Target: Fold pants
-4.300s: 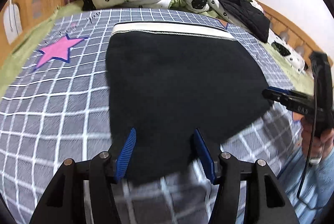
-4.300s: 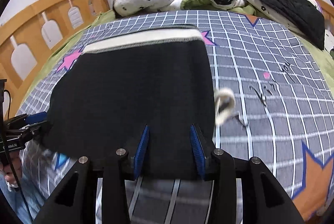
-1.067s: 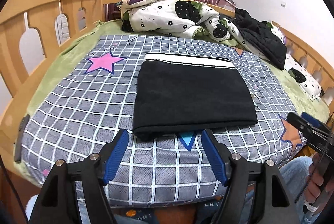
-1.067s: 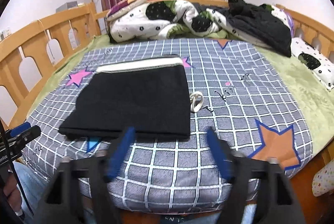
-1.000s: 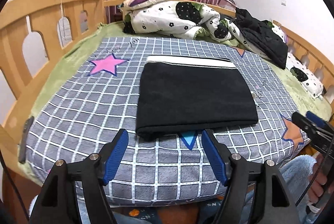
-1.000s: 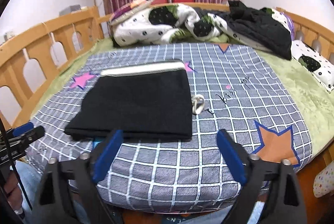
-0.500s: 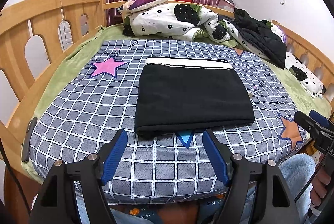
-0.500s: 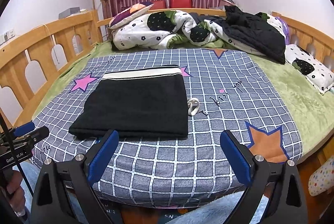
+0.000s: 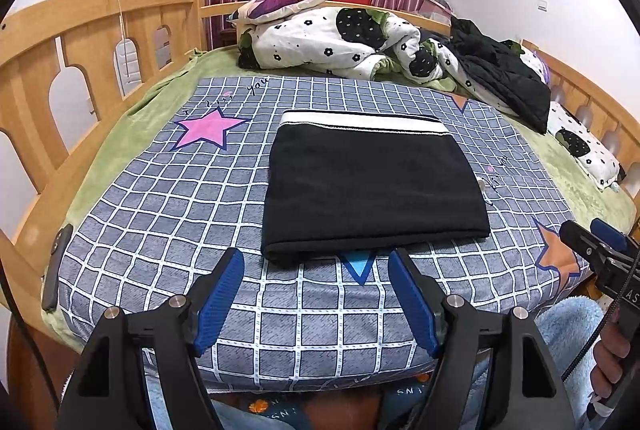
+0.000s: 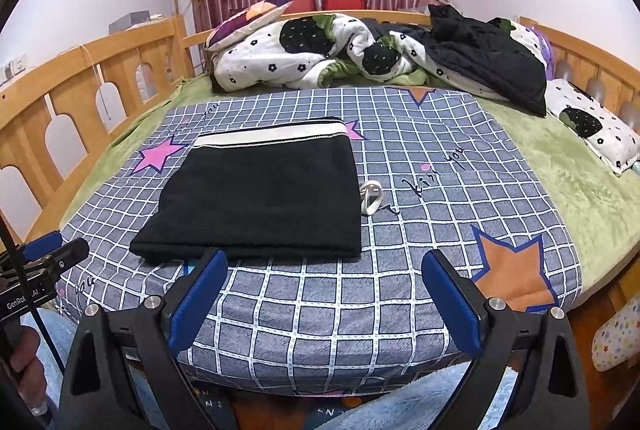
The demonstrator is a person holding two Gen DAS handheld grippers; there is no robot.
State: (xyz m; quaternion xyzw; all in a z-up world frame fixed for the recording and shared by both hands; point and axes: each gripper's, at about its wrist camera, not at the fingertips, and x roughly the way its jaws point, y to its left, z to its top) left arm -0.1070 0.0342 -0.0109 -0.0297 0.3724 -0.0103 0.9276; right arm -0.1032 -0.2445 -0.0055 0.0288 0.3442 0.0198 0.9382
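While we hold both grippers back at the near edge of the bed [image 9: 120,165], the pants [image 9: 372,189] lie folded into a flat black rectangle on the checked sheet [image 10: 440,189], well apart from either tool. Our left gripper [image 9: 316,294] stands spread, its blue pads [image 9: 220,294] empty, and the pants' near folded edge sits just beyond and between the fingertips in the left view. Our right gripper [image 10: 324,298] is spread wider, nothing between its pads [image 10: 450,302]; from there the pants [image 10: 256,197] lie ahead and to the left, their right corner between the fingers' lines. A white waistband [image 9: 360,119] runs along the far edge of the pants. A small white loop of cord [image 10: 370,201] lies on the sheet just beside their right edge. A pink star [image 9: 208,129] is printed left of them, an orange star [image 10: 512,270] near the right gripper. Beyond, a quilt [image 9: 320,41] and a black jacket [image 9: 500,77] are heaped at the headboard.
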